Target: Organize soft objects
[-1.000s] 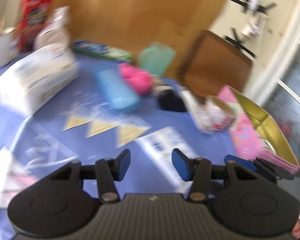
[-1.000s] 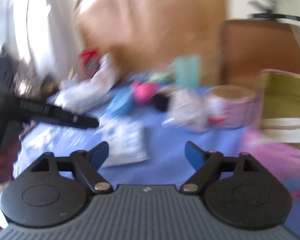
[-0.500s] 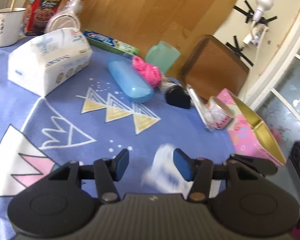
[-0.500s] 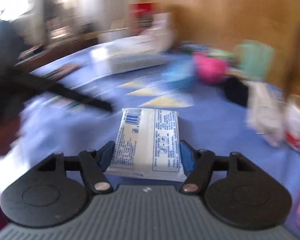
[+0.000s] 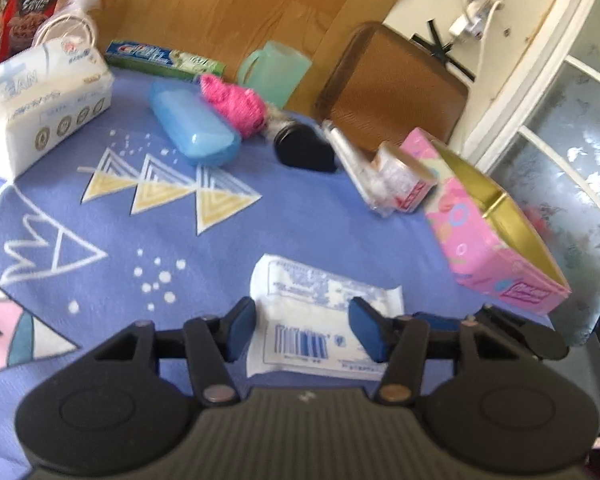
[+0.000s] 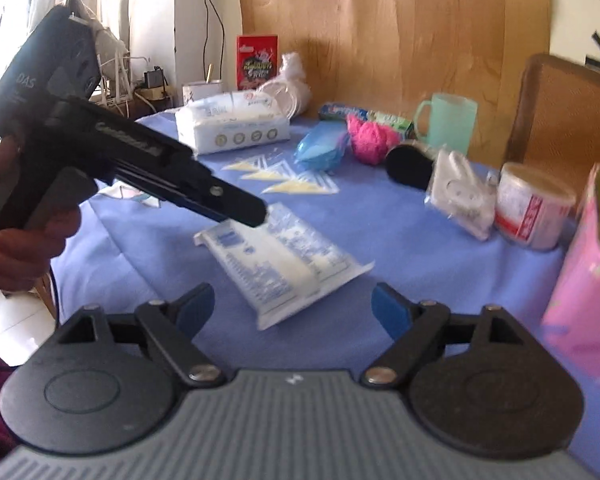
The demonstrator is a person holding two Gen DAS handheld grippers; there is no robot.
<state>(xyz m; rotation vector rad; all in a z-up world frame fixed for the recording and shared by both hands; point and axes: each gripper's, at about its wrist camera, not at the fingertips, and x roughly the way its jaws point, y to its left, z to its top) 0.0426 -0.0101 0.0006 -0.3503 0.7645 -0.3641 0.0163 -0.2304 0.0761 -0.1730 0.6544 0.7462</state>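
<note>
On blue cloth [image 5: 112, 208], one tissue packet [image 5: 320, 320] between closing left tongs [image 5: 302, 326], right tongs [image 6: 288, 308] opening, empty.

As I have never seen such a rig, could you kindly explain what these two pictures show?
There is no robot: a person holds a black two-finger gripper in each hand, each with a fisheye camera looking along its fingers. One picture is from the left gripper, the other from the right gripper, which also sees the person's left hand. On the blue patterned tablecloth lie a small white tissue pack, a large tissue pack, a blue case, a pink knitted thing, a green mug, a toothpaste box and a pink tin. The left gripper flanks the small pack; whether it pinches it I cannot tell. The right jaws are opening, gripping nothing.
</note>
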